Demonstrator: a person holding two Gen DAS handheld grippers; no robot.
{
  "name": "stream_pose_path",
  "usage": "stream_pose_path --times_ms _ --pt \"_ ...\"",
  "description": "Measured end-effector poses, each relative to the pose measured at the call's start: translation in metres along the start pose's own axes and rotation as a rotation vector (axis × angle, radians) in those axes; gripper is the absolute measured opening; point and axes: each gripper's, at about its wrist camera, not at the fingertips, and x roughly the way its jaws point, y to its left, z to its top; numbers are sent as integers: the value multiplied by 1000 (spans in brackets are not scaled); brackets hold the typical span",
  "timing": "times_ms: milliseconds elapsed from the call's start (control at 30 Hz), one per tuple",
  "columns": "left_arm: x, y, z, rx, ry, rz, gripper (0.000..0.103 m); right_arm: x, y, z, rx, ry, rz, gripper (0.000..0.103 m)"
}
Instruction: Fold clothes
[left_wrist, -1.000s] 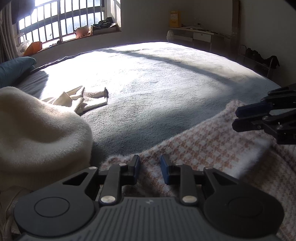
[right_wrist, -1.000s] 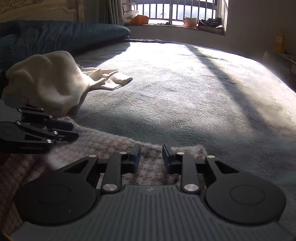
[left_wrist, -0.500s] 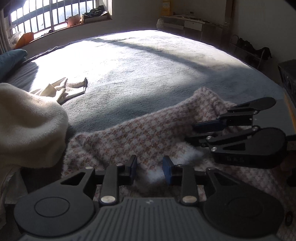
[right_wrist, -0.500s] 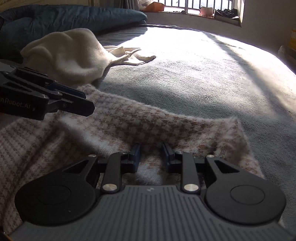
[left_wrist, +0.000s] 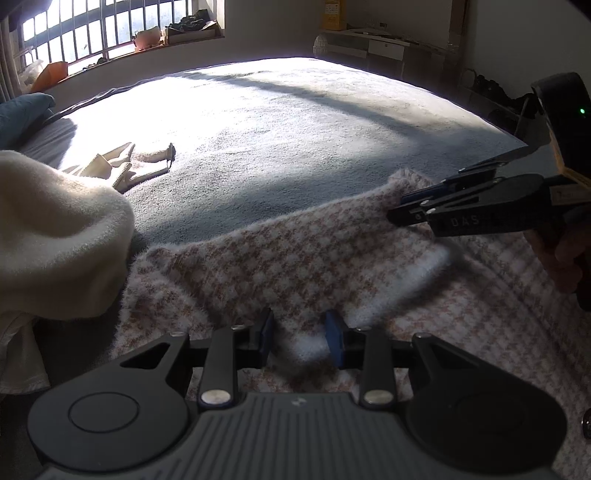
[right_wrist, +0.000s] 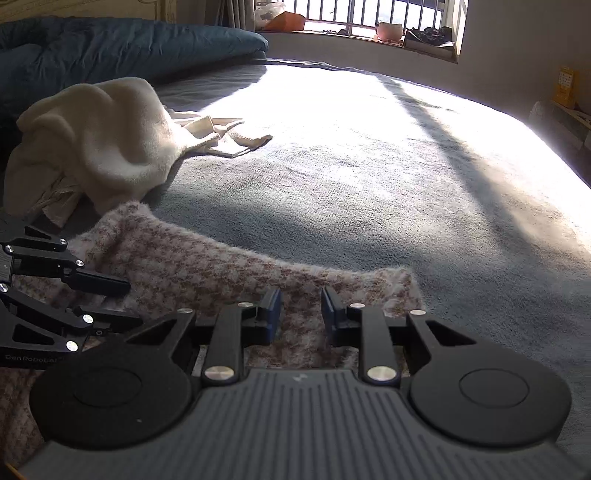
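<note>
A pink-and-white houndstooth knit garment (left_wrist: 295, 258) lies on the grey bed, with its upper part folded over onto itself. It also shows in the right wrist view (right_wrist: 207, 266). My left gripper (left_wrist: 299, 338) is open, its fingers astride the folded fabric's near edge. My right gripper (right_wrist: 301, 312) is open over the garment near its far right corner. In the left wrist view the right gripper (left_wrist: 397, 210) hovers at the fold's right end. In the right wrist view the left gripper (right_wrist: 129, 299) sits at the left, jaws apart.
A cream fleece garment (left_wrist: 55, 236) is heaped at the left, also in the right wrist view (right_wrist: 92, 140). Small cream cloths (left_wrist: 125, 166) lie beyond it. A blue duvet (right_wrist: 110, 48) lines the bed's far side. Grey bedspread (left_wrist: 295, 129) stretches ahead.
Both grippers pulled back toward me, carrying the garment's far edge over onto itself. The fold now lies flat, and both grippers' jaws stand slightly wider around the fabric.
</note>
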Motion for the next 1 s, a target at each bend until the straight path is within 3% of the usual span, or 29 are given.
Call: stream_pose_path --times_ms 67,133,233,333,433,533,633,733,833,900,1000 --pt "1 3 0 -31 0 -6 33 8 -13 -6 51 15 27 20" --pt "1 5 -1 -51 -5 -13 33 0 -8 3 53 33 2 18" --pt "0 5 -3 -57 -15 -13 33 -18 -3 20 102 -18 29 18" --pt "-3 5 0 -65 -22 -10 33 11 -5 19 66 51 -35 16" --pt "-15 4 9 -61 -38 5 32 19 -13 19 123 72 -23 15" --pt "-27 7 16 -63 -87 9 32 -1 -9 32 152 46 -25 16" --pt "-20 18 24 -113 -98 17 32 -5 -8 38 153 24 -15 16" --pt "11 34 27 -181 -34 57 35 19 -11 31 161 71 -29 15" --pt "15 49 24 -265 -39 25 34 30 -18 23 213 67 -24 14" --pt "5 51 24 -279 -40 15 34 19 -14 31 232 64 -39 14" --pt "-18 51 21 -271 -78 -4 35 -15 -5 34 234 35 6 15"
